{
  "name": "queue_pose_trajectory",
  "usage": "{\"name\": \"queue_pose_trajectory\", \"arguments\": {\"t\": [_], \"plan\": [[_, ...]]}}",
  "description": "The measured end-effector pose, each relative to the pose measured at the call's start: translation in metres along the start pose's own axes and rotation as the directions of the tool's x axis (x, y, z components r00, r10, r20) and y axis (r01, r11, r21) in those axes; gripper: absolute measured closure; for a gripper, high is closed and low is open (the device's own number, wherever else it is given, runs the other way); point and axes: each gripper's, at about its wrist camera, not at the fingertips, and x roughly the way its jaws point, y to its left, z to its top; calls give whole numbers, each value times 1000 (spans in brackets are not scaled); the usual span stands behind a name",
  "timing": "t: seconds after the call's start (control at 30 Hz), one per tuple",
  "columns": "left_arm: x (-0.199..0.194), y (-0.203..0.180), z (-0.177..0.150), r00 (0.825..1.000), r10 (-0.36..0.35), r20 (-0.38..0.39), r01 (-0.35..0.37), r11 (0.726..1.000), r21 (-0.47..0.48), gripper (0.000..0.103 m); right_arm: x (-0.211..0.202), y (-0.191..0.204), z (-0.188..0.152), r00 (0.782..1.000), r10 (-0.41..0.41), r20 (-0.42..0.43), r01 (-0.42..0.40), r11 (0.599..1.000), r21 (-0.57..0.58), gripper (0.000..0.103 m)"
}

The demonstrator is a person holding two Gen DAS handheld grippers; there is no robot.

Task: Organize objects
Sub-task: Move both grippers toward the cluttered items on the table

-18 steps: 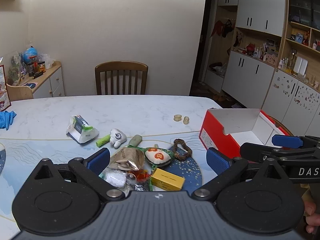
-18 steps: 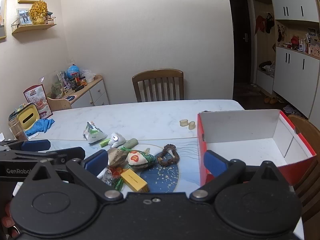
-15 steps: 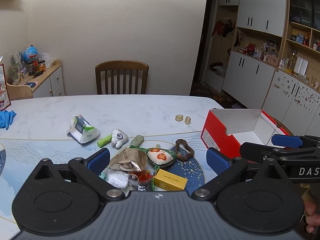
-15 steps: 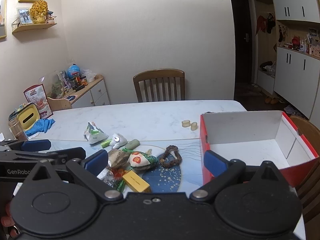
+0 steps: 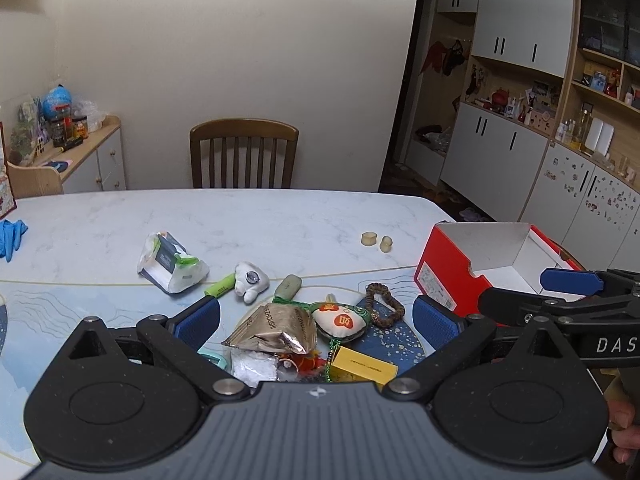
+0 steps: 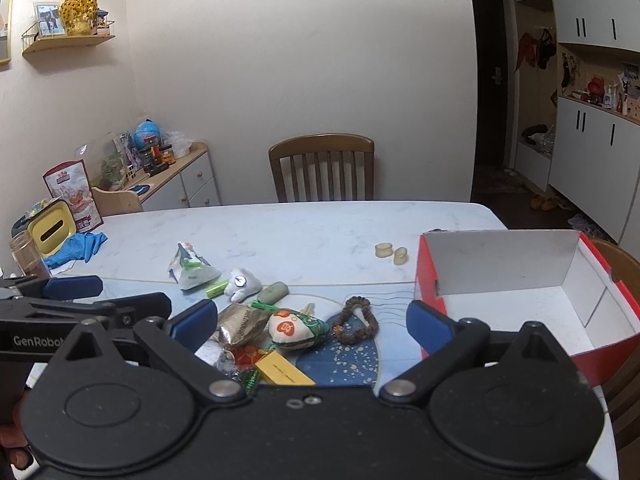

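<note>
A pile of small objects lies on the table: a brown foil packet (image 5: 276, 328), an embroidered pouch (image 5: 340, 322) (image 6: 294, 330), a yellow box (image 5: 364, 368) (image 6: 284, 372), a bead bracelet (image 5: 384, 310) (image 6: 358, 320), a white toy (image 5: 250, 280), a green tube (image 5: 220, 285) and a tissue pack (image 5: 170, 268). An open red box (image 6: 520, 300) (image 5: 480, 268) stands at the right, empty. My left gripper (image 5: 316, 322) is open and empty above the pile. My right gripper (image 6: 312, 320) is open and empty, also above the pile.
Two small beige rings (image 6: 392, 253) lie near the red box. Blue gloves (image 6: 80, 246) and a yellow container (image 6: 52, 232) sit at the table's left end. A wooden chair (image 6: 322, 168) stands at the far side, and another chair (image 6: 624, 264) beside the box.
Both views have shifted slightly, the pile sitting a little further right and up in frame. Both grippers stay open.
</note>
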Motion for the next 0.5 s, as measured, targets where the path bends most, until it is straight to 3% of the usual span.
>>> {"name": "queue_pose_trajectory", "arguments": {"t": [0.5], "plan": [[25, 39, -3, 999, 2, -37, -2, 1000, 4, 0, 22, 23, -2, 999, 2, -38, -2, 1000, -14, 6]]}}
